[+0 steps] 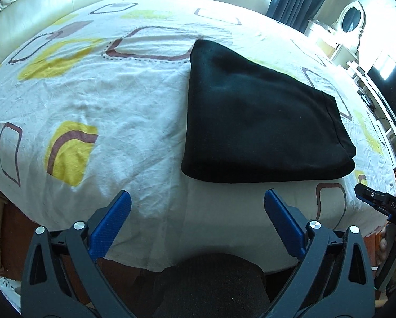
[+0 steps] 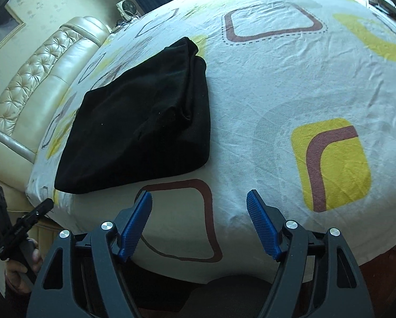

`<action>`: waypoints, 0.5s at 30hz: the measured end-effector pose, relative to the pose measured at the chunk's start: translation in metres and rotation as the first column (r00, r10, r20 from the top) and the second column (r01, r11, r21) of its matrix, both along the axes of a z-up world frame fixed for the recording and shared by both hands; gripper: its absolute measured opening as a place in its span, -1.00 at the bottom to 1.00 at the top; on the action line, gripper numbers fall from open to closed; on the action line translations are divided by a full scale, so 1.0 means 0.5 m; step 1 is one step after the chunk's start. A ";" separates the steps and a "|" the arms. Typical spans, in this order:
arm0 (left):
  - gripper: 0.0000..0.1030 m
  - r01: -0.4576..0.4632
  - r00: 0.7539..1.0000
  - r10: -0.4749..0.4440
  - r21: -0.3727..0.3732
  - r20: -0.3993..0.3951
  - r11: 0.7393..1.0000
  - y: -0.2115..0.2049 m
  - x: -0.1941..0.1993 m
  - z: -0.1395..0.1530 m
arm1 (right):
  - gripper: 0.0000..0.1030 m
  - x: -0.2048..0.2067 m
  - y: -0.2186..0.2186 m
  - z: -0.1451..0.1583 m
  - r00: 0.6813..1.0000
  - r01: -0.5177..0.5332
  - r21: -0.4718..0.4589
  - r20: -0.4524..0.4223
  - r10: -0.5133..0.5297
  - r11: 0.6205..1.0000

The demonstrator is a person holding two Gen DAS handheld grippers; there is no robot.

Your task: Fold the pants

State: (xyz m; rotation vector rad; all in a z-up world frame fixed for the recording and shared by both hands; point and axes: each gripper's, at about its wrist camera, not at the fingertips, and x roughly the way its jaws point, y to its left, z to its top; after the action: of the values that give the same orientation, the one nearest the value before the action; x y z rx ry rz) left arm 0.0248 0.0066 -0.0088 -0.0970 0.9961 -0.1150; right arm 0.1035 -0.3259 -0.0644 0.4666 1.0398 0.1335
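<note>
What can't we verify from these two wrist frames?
- Pants: black cloth swallows detail in both views; layer count and waistband unreadable.
- Right gripper: left wrist view cuts it at the frame edge.
- Left gripper: right wrist view shows it only partly, at the left edge.
- Bed underside: hidden by the sheet.

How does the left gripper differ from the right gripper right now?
The left gripper has its jaws spread wider than the right gripper. The folded black pants lie ahead and right of the left gripper, ahead and left of the right gripper. Both are open, empty, and clear of the pants.
</note>
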 end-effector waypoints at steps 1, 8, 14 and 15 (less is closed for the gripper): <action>0.95 -0.009 1.000 0.009 0.005 0.018 1.000 0.001 -0.007 0.007 | 0.42 -0.003 0.005 0.007 1.000 0.007 -0.034 0.017 -0.006 0.999; 0.95 -0.048 0.994 0.048 -0.003 0.099 0.999 -0.041 -0.035 0.031 | 0.42 -0.031 0.039 0.045 0.991 0.029 -0.154 0.133 -0.009 0.988; 0.95 -0.008 0.994 0.007 0.008 0.111 1.000 -0.068 -0.034 0.031 | 0.42 -0.038 0.058 0.049 0.988 0.018 -0.176 0.153 0.009 0.984; 0.95 -0.008 0.994 0.006 0.016 0.112 1.000 -0.070 -0.034 0.031 | 0.42 -0.033 0.056 0.044 0.989 0.018 -0.174 0.149 0.008 0.985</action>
State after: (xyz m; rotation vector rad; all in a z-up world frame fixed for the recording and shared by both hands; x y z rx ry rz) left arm 0.0079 -0.0286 0.0065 -0.0781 0.8845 -0.1051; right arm 0.0870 -0.2978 -0.0422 0.2952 0.8947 0.0701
